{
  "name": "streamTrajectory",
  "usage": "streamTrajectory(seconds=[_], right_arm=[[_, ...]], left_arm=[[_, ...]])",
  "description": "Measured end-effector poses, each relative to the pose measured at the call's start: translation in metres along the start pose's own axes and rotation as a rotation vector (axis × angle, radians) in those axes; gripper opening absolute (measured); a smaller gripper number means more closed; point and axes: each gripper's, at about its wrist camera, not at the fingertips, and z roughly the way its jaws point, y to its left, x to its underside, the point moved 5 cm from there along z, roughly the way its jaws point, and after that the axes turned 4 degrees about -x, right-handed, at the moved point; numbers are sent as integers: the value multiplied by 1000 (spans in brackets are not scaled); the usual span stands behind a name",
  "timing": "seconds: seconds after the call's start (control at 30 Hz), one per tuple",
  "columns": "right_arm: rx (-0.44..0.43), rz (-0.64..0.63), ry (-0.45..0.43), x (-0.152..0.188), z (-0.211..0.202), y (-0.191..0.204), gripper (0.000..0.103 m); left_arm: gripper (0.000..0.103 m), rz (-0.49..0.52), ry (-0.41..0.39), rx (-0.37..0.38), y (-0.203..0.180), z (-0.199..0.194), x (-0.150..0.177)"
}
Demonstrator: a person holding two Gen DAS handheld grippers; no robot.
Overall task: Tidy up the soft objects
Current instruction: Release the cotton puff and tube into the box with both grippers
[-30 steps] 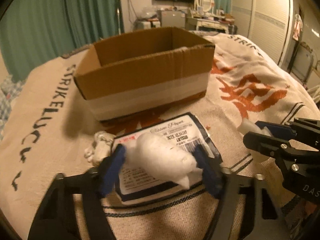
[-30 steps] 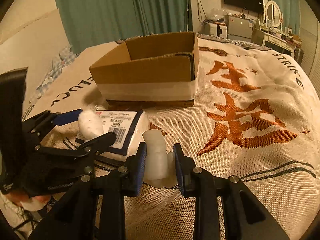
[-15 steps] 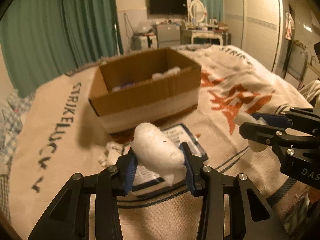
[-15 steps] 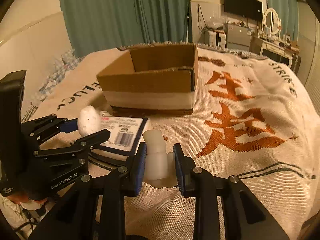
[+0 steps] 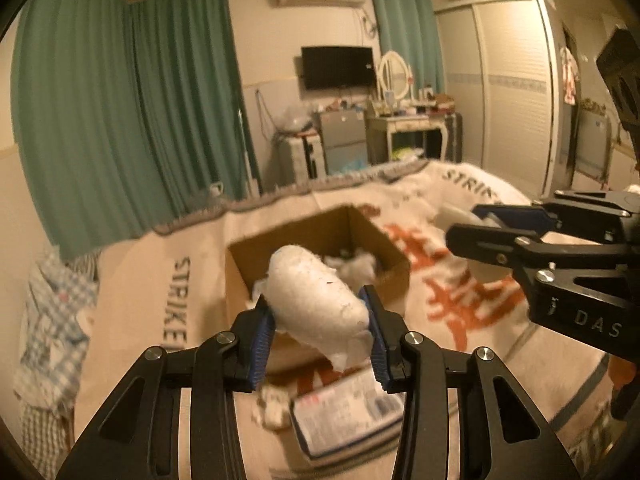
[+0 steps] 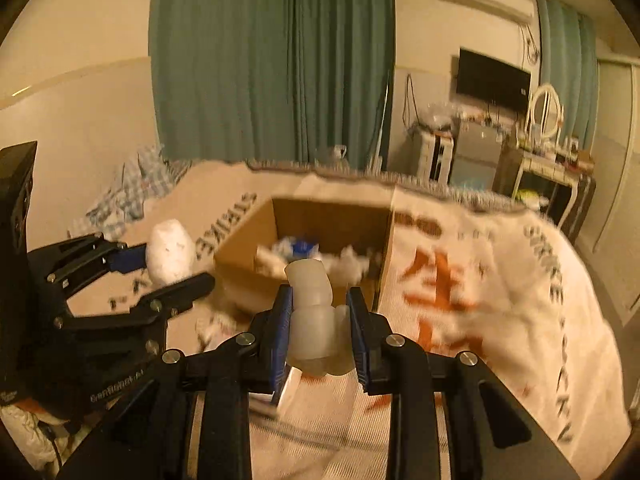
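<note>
My left gripper (image 5: pixel 318 322) is shut on a white cotton wad (image 5: pixel 316 300), held in the air in front of the open cardboard box (image 5: pixel 316 240). The same wad (image 6: pixel 170 250) shows at the left of the right wrist view. My right gripper (image 6: pixel 318 322) is shut on a translucent white foam piece (image 6: pixel 312 320), also raised, near the box (image 6: pixel 320 216). In the left wrist view the right gripper (image 5: pixel 480 224) reaches in from the right with the foam piece (image 5: pixel 450 214) at its tips. White stuffing and something blue lie inside the box.
A packet with a printed label (image 5: pixel 348 412) and small white scraps (image 5: pixel 272 412) lie on the cream blanket (image 6: pixel 500 300) with orange characters. Green curtains (image 5: pixel 140 120), a checked cloth (image 6: pixel 128 196), a dressing table and a wardrobe stand beyond the bed.
Both grippers have risen off the blanket with their loads. The left jaws closed onto the cotton wad. The views now tilt up to show the room and the box's inside.
</note>
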Motion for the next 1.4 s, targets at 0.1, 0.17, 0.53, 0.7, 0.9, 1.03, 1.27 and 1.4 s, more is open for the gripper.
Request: streamTrajectory(seconds=[0.1,0.17,0.53,0.7,0.9,1.03,1.27,1.4], right_arm=[[-2,-10,-30,-25,8,-4,27],[0,-19,-46,-42,17,-9,27],[-35,10,-18,-92,124,-49,28],[-43,38,57,-79,182,-68,28],[-59,70,147,-50,233,-81,31],[-55,92,160,-44,241,-87,39],[-6,105,77,-65,201,-92,55],[28,84,27,-84,154,-86,63]], left_arm=[[40,-5,-19,-2,6,14,-22],[40,-6,-28,-4,11,26,-36],[40,-35,29,-31,39,121,-58],[40,-34,109,-30,40,174,-38],[40,-38,209,-17,38,210,-13],[43,-55,192,11,43,204,-16],[73,-81,136,-79,53,179,-29],[73,-72,56,-105,58,134,-54]])
